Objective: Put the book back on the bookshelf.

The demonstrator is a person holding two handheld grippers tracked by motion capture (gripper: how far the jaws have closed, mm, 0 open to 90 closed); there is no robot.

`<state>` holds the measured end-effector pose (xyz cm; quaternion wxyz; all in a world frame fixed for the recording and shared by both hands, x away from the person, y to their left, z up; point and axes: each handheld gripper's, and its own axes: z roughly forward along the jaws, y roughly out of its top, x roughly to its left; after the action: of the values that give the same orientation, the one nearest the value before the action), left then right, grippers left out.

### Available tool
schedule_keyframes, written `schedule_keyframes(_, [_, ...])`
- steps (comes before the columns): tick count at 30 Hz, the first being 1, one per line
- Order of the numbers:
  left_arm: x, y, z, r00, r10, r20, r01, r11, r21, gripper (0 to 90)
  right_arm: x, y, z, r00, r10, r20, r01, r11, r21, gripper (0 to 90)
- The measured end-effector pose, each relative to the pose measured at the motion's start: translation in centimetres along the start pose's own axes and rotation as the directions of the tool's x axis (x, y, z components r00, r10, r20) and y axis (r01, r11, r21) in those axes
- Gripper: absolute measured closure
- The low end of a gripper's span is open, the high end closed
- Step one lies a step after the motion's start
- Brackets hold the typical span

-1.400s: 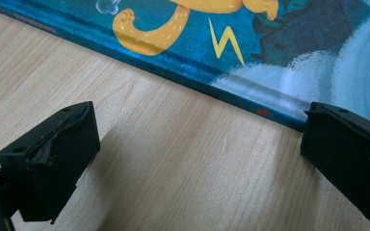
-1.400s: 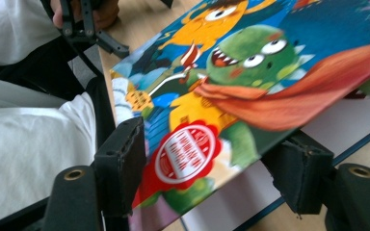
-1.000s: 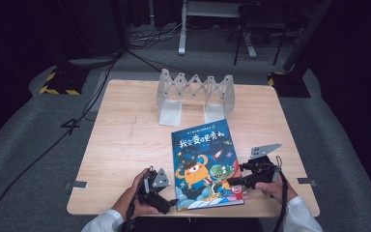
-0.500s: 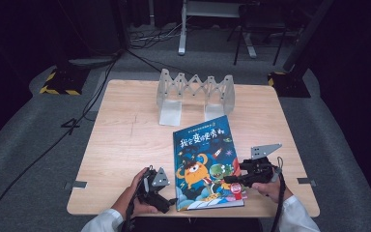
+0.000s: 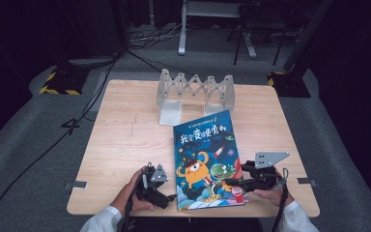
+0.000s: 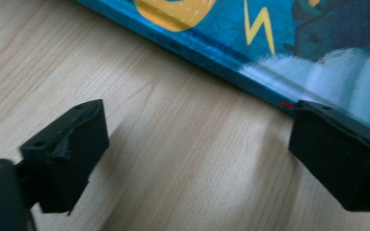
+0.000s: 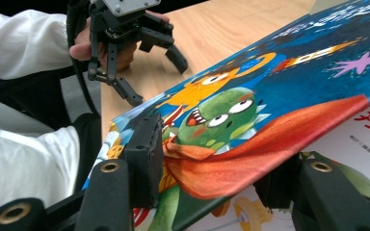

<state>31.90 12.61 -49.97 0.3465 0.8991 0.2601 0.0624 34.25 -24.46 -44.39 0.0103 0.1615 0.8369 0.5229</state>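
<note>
The book (image 5: 207,162) that my fingers are lifting carries large Chinese title characters on its blue cover, too small to read for certain.

Open tongs (image 6: 192,154) beside book (image 6: 279,43) edge, on table (image 6: 173,144).

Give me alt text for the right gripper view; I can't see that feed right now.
The right gripper has its black jaws either side of the lifted front cover of a colourful picture book, with a white page showing beneath. Farther off, the left gripper rests open on the wooden table by the book's other edge, beside a white sleeve.
</note>
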Motion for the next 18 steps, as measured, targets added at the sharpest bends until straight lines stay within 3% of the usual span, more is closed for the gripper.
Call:
schedule_keyframes(2, [0.1,0.4,0.1,0.9994,-0.006,0.035,0.007,1.0000,-0.004,16.6,0.3,0.1,-0.1,0.9994,-0.021,0.028,0.021,1.000,-0.010,51.8])
schedule_keyframes(7, [0.2,1.2,0.3,0.9967,-0.017,0.079,0.019,0.9995,-0.026,15.7,0.7,0.3,-0.4,0.9961,-0.056,0.069,0.058,0.998,-0.026,52.1])
schedule_keyframes(13, [0.4,1.9,0.7,0.9950,-0.033,0.094,0.036,0.9989,-0.030,15.8,1.1,0.4,-0.5,0.9894,-0.096,0.109,0.102,0.994,-0.046,52.5])
schedule_keyframes(17, [0.9,2.2,1.2,0.9897,-0.071,0.124,0.077,0.9960,-0.044,14.7,1.3,0.5,-0.5,0.9866,-0.115,0.116,0.121,0.991,-0.051,52.6])
schedule_keyframes(18, [1.2,2.3,1.4,0.9847,-0.084,0.153,0.092,0.9946,-0.048,14.7,1.3,0.5,-0.5,0.9866,-0.115,0.116,0.121,0.991,-0.051,52.6])
